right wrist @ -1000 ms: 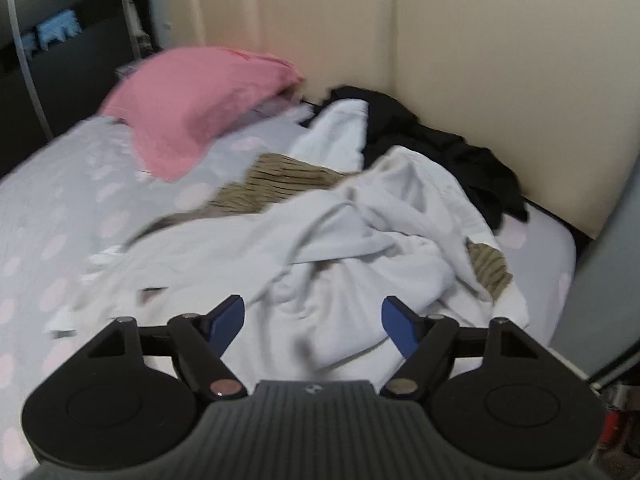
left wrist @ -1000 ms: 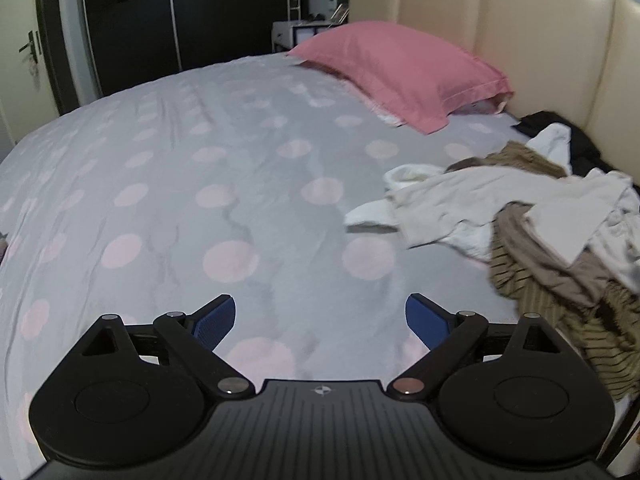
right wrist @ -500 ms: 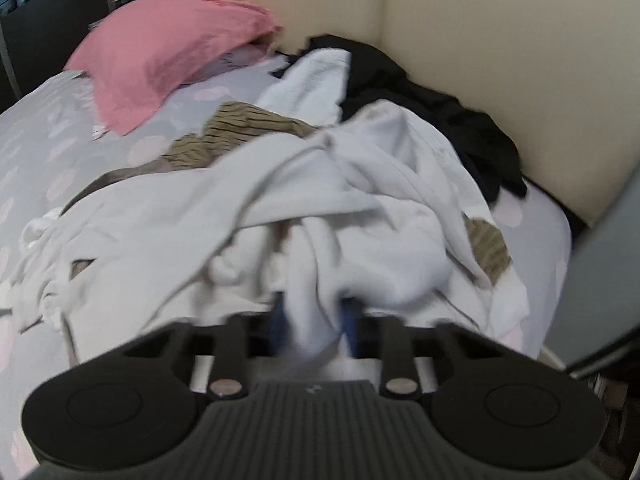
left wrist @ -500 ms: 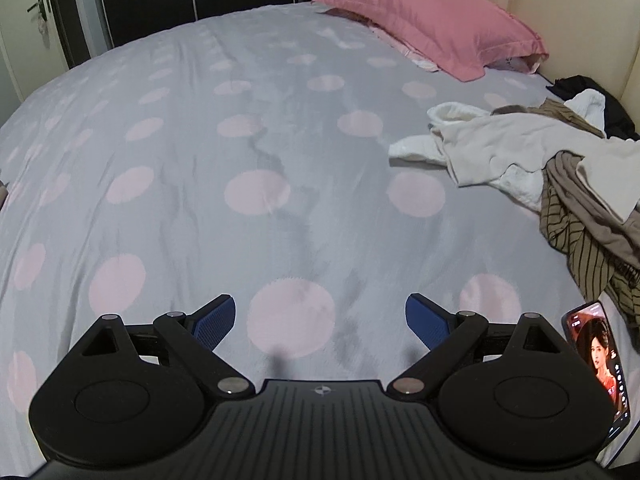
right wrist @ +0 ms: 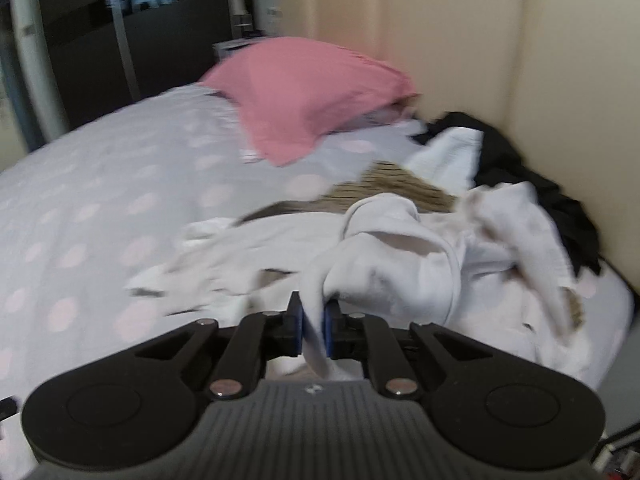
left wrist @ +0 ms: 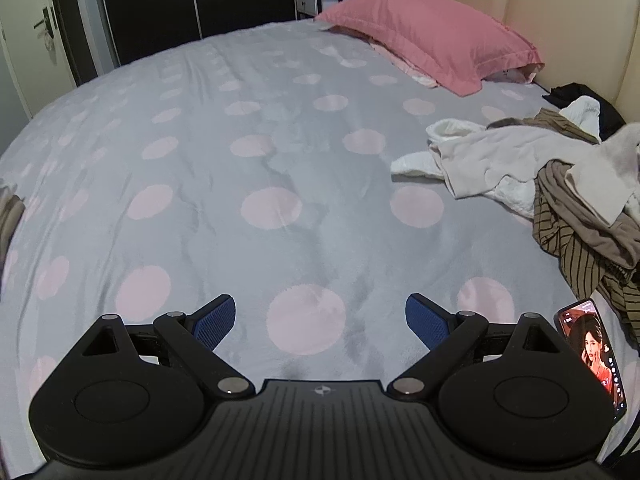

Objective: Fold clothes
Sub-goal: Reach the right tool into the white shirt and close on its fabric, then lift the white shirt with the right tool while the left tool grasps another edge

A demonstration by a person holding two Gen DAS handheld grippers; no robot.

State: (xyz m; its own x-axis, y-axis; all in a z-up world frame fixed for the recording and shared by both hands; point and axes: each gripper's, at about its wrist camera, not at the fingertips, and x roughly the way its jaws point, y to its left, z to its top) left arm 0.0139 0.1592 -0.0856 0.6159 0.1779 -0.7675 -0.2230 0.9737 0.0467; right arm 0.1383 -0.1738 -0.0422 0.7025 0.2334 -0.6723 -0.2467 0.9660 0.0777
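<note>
Closing fast, the right gripper (right wrist: pixel 313 322) now pinches a fold of the crumpled white cotton garment (right wrist: pixel 400 264) and lifts it off the heap beside the cream padded headboard (right wrist: pixel 500 60): pickup looks done, spreading comes next. Only the left view shows the left gripper (left wrist: pixel 319 322), wide open and empty over bare grey pink-dotted bedding (left wrist: pixel 240 140), and a lit smartphone (left wrist: pixel 591 354).

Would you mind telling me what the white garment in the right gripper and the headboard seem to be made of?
White garment: soft matte knit, probably cotton; it drapes in thick limp folds.
Headboard: smooth cream padded panels with a slight sheen, likely leather or faux leather.
</note>
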